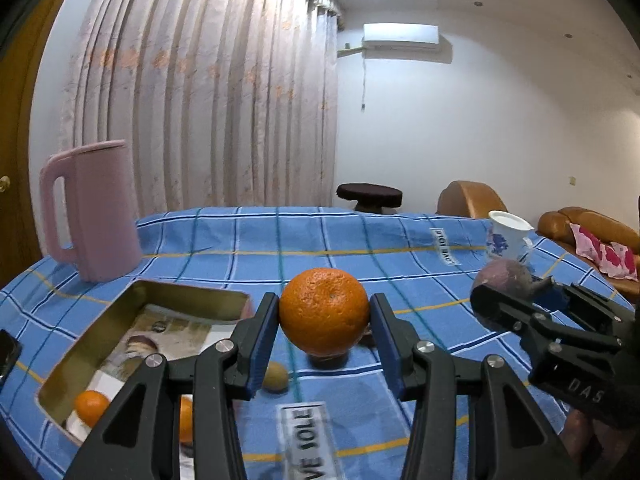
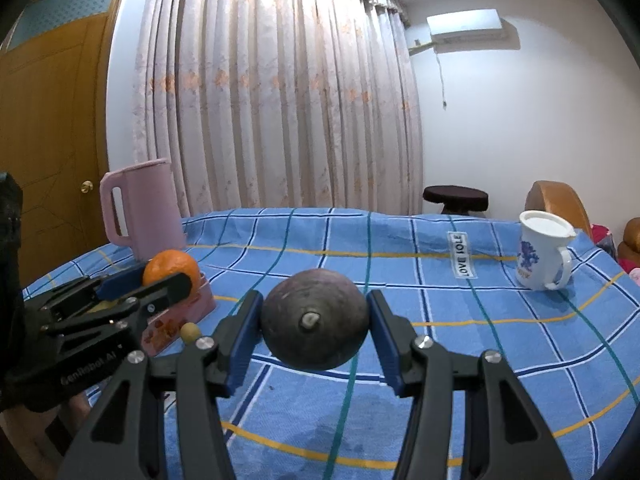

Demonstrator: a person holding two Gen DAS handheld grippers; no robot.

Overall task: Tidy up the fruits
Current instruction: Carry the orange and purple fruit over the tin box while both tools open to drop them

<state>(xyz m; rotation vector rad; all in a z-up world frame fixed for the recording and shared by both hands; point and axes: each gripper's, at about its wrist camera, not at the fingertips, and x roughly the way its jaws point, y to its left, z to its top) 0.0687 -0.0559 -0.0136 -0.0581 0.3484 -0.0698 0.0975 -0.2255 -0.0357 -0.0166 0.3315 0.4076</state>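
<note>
Left wrist view: the left gripper [image 1: 324, 322] clamps an orange [image 1: 324, 311] above the blue cloth [image 1: 280, 240], just right of the tin [image 1: 80, 354] — two more oranges [image 1: 91, 407] lie inside. Right wrist view: the right gripper [image 2: 314, 326] grips a dark purple fruit [image 2: 314, 318] off the cloth, well right of the tin [image 2: 180, 320] — mug [image 2: 542, 256] far right.

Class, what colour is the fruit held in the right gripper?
Dark purple fruit, seen best in the right wrist view.
</note>
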